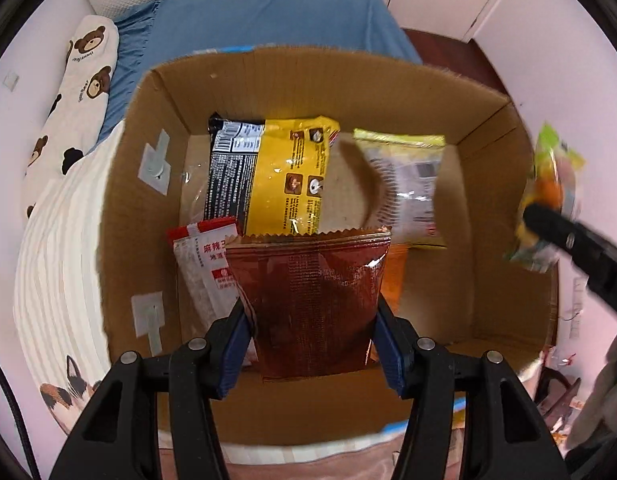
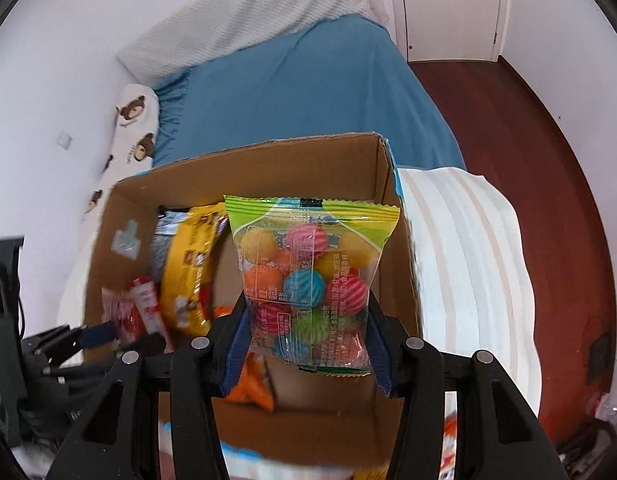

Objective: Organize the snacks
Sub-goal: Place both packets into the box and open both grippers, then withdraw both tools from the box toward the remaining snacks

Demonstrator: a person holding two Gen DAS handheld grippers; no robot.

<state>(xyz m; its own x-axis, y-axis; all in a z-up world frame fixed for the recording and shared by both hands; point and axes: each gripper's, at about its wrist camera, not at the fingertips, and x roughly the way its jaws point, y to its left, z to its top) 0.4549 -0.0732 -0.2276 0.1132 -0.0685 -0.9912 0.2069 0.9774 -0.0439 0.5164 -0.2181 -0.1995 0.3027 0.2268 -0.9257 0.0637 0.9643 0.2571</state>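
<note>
- Left of the cardboard box (image 1: 120, 208), a pillow (image 1: 74, 92) printed with brown bears lies against the wall; its lower end is lost behind a white striped quilt (image 1: 48, 272).
- On the box's left inner wall sit two pale taped patches; what they are cannot be made out.
- Inside the box at the left, a red-and-white sachet (image 1: 204, 264) stands with its lower half hidden behind the left hand-held gripper (image 1: 308, 312).
- Behind it lies a black packet (image 1: 228, 168), largely overlapped by a yellow packet (image 1: 292, 176); the print on both is too small to read.
- The left hand-held gripper is clenched on a brown foil bag (image 1: 312, 296), its blue pads pressed to the bag's two sides, holding it upright over the middle of the box. The bag's bottom edge covers part of the box floor.
- An orange pack (image 1: 396, 280) shows only as a sliver behind the brown bag's right edge.
- Further right in the box lies a clear packet with a yellow-green top (image 1: 404, 188), blurred.
- The right hand-held gripper (image 2: 308, 328) grasps a clear bag of coloured striped balls (image 2: 308, 276) by its sides, above the right half of the box; from the left wrist it is a smear just outside the box's right wall.
- Beyond the box, a blue bed sheet (image 2: 308, 88) runs back to a white blanket.
- Right of the box lies dark red floor (image 2: 528, 160); the small things at its lower edge are cut off.
</note>
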